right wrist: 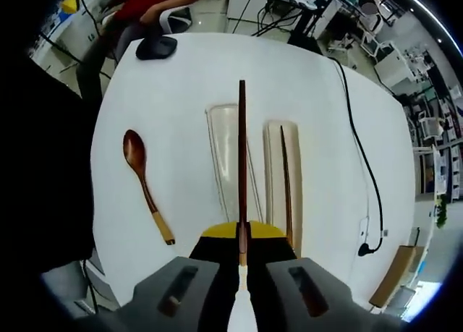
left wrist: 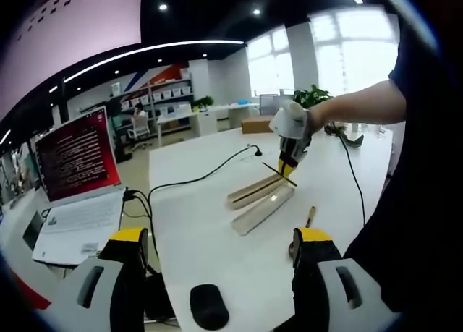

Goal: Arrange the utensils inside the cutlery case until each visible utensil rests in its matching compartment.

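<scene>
My right gripper [right wrist: 241,254] is clamped on one chopstick [right wrist: 242,166] jutting straight ahead over the cutlery case [right wrist: 224,140], its mate [right wrist: 286,180] already lying right of my jaws, left gripper [left wrist: 217,256] idle with jaws apart (spoon [right wrist: 145,184] waiting left), so a tilted release could bridge the divider

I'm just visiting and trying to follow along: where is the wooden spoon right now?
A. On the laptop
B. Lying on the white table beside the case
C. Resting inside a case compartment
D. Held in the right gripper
B. In the right gripper view the wooden spoon lies on the bare white table, apart from the cutlery case, while the right gripper is shut on a chopstick instead.
</scene>
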Motion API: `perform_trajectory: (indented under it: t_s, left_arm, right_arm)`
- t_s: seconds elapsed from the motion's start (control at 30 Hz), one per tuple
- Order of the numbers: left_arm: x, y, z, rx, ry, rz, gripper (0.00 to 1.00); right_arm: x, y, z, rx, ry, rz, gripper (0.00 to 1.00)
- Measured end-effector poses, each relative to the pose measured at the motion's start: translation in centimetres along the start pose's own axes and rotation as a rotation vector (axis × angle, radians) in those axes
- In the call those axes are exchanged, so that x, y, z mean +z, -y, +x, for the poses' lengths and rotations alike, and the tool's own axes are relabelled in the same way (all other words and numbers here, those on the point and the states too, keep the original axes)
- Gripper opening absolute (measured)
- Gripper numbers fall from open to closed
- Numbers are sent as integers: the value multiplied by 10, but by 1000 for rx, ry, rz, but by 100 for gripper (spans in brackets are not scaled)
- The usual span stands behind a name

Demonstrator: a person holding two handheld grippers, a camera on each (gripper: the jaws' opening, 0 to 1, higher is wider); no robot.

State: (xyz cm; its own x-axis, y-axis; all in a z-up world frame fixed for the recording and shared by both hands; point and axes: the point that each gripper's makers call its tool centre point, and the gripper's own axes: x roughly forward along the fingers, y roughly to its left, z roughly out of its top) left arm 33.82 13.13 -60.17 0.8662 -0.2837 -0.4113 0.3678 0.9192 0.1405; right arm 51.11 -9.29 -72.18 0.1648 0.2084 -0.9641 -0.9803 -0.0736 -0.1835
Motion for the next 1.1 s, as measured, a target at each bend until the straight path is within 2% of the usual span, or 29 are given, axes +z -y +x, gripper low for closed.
perform_trajectory:
  t_s: [0.57,1.1]
  left_arm:
    - [-6,-1,-1,1,1,-17,84]
    - [-13,-5,-10,21,-11,-34,84]
  right_arm:
    - [-1,27,-19,-56,16,12,0]
    - [17,51,-25,-90,21,-16,0]
